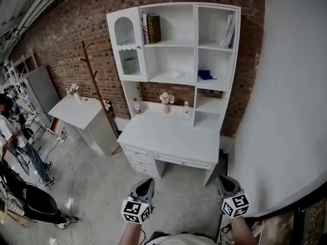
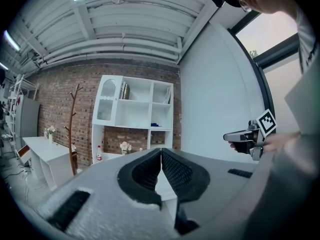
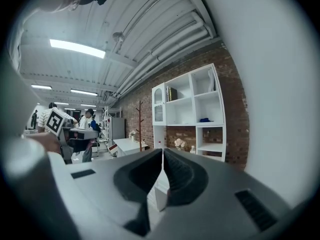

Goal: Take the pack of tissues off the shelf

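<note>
A person is holding the left tool (image 1: 144,187) and the right tool (image 1: 227,184) side by side. Both are closed, with nothing between the jaws. The person is facing a white shelf unit (image 1: 194,45) that is standing against a brick wall (image 1: 61,29). The pack of tissues (image 1: 176,74), judged to be the small pale bundle in the unit's middle compartment, is lying ahead of and above both tools, well apart from either. A blue item (image 1: 205,75) is sitting in the compartment to the right of it, and dark books (image 1: 152,29) are standing one level higher. A vase of flowers (image 1: 166,101) and a small bottle (image 1: 136,106) are resting on the worktop (image 1: 168,137) below. The task appears to be at its very start, with the pack lying untouched on its shelf. Closing the gap, opening a tool, gripping the pack and lifting it off the shelf are all left to do.
</note>
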